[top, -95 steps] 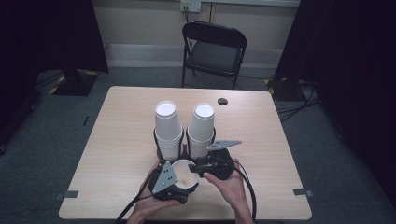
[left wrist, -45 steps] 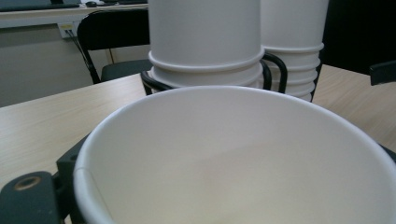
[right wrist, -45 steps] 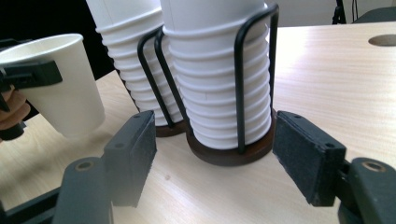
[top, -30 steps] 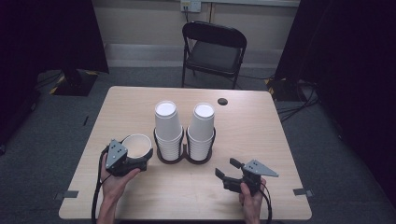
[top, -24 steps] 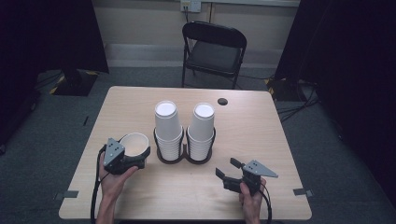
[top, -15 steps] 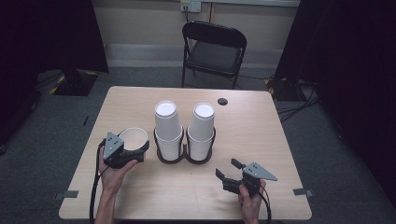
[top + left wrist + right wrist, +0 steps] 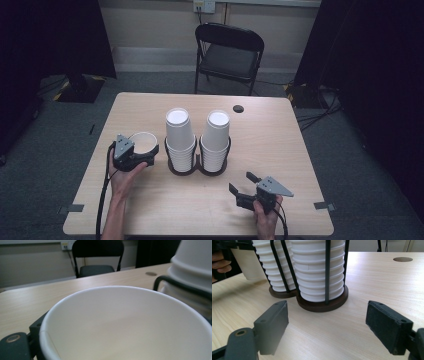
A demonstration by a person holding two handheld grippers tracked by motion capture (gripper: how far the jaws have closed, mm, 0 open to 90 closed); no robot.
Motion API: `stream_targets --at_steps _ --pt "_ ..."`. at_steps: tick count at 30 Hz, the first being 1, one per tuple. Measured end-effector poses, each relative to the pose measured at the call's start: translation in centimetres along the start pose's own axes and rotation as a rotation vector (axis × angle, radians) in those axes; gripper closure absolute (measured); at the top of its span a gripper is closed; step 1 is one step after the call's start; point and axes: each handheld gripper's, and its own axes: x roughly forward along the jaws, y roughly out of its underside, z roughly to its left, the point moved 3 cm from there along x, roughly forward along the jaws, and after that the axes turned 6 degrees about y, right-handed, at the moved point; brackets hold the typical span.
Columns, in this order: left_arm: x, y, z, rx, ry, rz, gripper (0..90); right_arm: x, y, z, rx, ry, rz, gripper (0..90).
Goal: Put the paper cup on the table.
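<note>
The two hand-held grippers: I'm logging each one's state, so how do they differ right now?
The left hand-held gripper is shut on a single paper cup, beside the cup stacks; the right hand-held gripper is empty. The left's jaws clasp the cup; the right's stand wide open. Both are black and hand-held over the table.

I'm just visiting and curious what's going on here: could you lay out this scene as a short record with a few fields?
Setting: wooden table, black folding chair behind it
Left gripper: shut on a single paper cup, open side up, held left of the stacks
Right gripper: open, holding nothing, near the table's front edge
Cup stacks: left stack and right stack, upside down, side by side
Holder: dark round bases with black wire uprights around both stacks
Other: small dark hole in the tabletop
</note>
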Motion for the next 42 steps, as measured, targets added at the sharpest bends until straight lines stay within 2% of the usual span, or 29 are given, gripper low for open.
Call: stream_targets --at_steps 2,5,8,11,12,17,18,22,27,29,30,31,32,34,37,42 --pt "0.4 0.3 0.3 0.001 0.01 0.01 7.9 0.0 0.0 0.1 0.0 -0.004 0.001 17.7" --pt "0.8 0.5 0.7 -0.003 -0.014 0.012 7.7 0.0 0.0 0.0 0.009 -0.01 -0.003 17.7" --pt "1.0 0.4 1.0 0.001 -0.054 -0.015 7.7 0.0 0.0 0.0 0.005 -0.014 0.002 17.7" --pt "1.4 0.7 1.2 -0.007 -0.048 -0.013 7.6 0.0 0.0 0.0 0.005 -0.016 0.005 17.7" --pt "1.5 1.0 1.3 -0.005 -0.056 0.005 8.4 0.0 0.0 0.0 0.006 -0.016 0.005 17.7" --pt "1.6 1.2 1.2 -0.002 -0.06 0.028 8.7 0.0 0.0 0.0 0.006 -0.017 0.006 17.7" --pt "1.6 1.4 1.2 0.003 -0.07 0.05 8.8 0.0 0.0 0.0 0.006 -0.017 0.006 17.7" --pt "1.8 1.7 1.1 0.006 -0.063 0.077 10.5 0.1 0.0 0.0 0.005 -0.018 0.005 17.7" --pt "1.6 2.2 1.0 0.013 -0.072 0.088 11.5 0.1 0.0 0.0 0.006 -0.021 0.006 18.2" --pt "1.7 2.6 1.1 -0.001 -0.071 0.091 13.2 0.1 0.0 0.0 0.005 -0.021 0.006 18.2" --pt "1.7 3.1 1.2 -0.017 -0.071 0.108 13.8 0.1 0.0 0.0 0.004 -0.023 0.008 18.2" --pt "1.7 3.1 1.2 -0.017 -0.071 0.108 14.4 0.1 0.0 0.0 0.004 -0.023 0.008 18.2" --pt "1.9 3.3 1.2 -0.017 -0.079 0.137 14.9 0.1 0.0 0.0 0.005 -0.021 0.01 18.2" --pt "1.8 3.4 1.1 -0.01 -0.081 0.156 15.3 0.1 0.0 0.0 0.008 -0.022 0.018 18.2" --pt "1.8 3.4 1.0 -0.012 -0.101 0.173 15.4 0.2 0.0 0.1 0.005 -0.022 0.021 18.2" --pt "1.3 3.8 0.6 -0.008 -0.107 0.202 15.6 0.1 0.0 0.0 0.008 -0.022 0.018 18.3"
